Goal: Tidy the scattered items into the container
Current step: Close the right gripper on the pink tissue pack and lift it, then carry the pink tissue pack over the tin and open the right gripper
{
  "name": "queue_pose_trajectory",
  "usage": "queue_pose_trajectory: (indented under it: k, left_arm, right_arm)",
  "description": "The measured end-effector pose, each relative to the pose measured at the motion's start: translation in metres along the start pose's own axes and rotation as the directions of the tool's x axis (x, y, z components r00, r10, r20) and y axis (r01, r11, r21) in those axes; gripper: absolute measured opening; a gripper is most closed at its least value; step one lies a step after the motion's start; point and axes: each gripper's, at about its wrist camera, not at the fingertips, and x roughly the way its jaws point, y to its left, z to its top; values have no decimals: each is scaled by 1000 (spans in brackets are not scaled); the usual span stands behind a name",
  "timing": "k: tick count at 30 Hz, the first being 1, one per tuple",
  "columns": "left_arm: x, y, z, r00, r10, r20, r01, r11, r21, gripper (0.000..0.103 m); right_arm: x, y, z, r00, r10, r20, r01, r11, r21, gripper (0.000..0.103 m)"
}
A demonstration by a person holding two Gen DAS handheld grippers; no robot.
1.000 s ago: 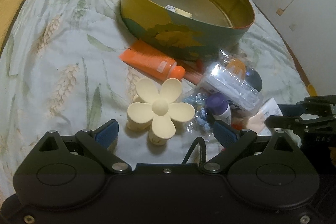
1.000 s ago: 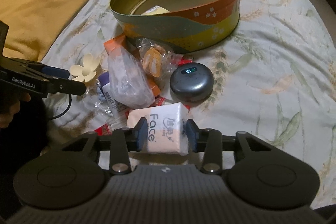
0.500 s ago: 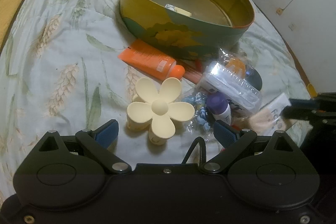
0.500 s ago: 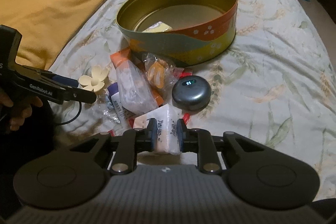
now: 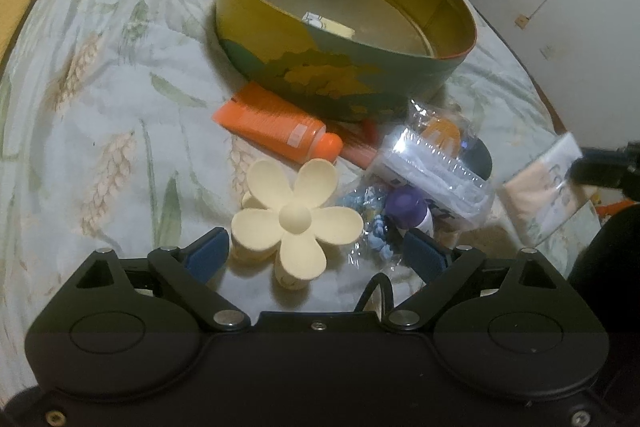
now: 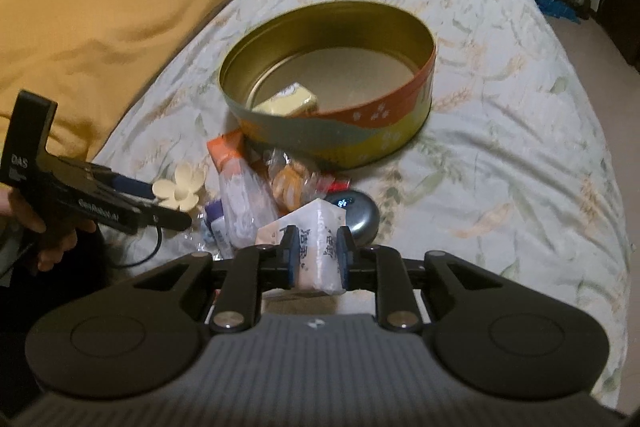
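On my right gripper (image 6: 317,254) the blue pads are pinching a soft white-and-peach tissue pack (image 6: 320,247), squeezed narrow between them and held clear of the floral bedspread (image 6: 500,163). The oval painted metal tin (image 6: 340,131) sits beyond it, across the clutter, open-topped, with a small pale yellow packet (image 6: 290,101) lying on its floor near the front wall. My left gripper (image 5: 316,253) has its jaws spread wide, and the cream flower-shaped hair claw (image 5: 296,217) lies on the bedspread between the two blue pads, not touching either that I can see. Just past the claw lies an orange tube (image 5: 276,129), resting against the tin's wall. To the claw's right sit a clear crinkled bag (image 5: 432,171) and a purple-capped bottle (image 5: 412,209). A grey round device (image 6: 356,213) lies just beyond the held pack.
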Motion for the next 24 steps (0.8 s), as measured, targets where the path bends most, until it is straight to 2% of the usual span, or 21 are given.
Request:
queue_pose_trajectory:
  k: [6, 12, 16, 19, 24]
  left_arm:
    - [-6, 1, 6, 999, 34, 25, -35, 998, 47, 93]
    - [-10, 8, 7, 1000, -13, 28, 12, 1000, 9, 93]
    - [-14, 17, 7, 998, -42, 41, 45, 997, -57, 93]
    - [-15, 30, 8, 996, -82, 41, 88, 984, -157, 94]
    - [-12, 42, 10, 996, -85, 21, 87, 964, -252, 94]
  right_arm:
    - [-8, 2, 13, 1000, -7, 24, 7, 1000, -24, 22]
    - [-11, 5, 26, 999, -6, 42, 8, 999, -43, 22]
    - [-13, 8, 40, 998, -4, 61, 8, 998, -59, 22]
    - [-14, 9, 50, 997, -4, 75, 9, 998, -67, 22]
    - [-10, 12, 67, 996, -2, 90, 9, 996, -87, 22]
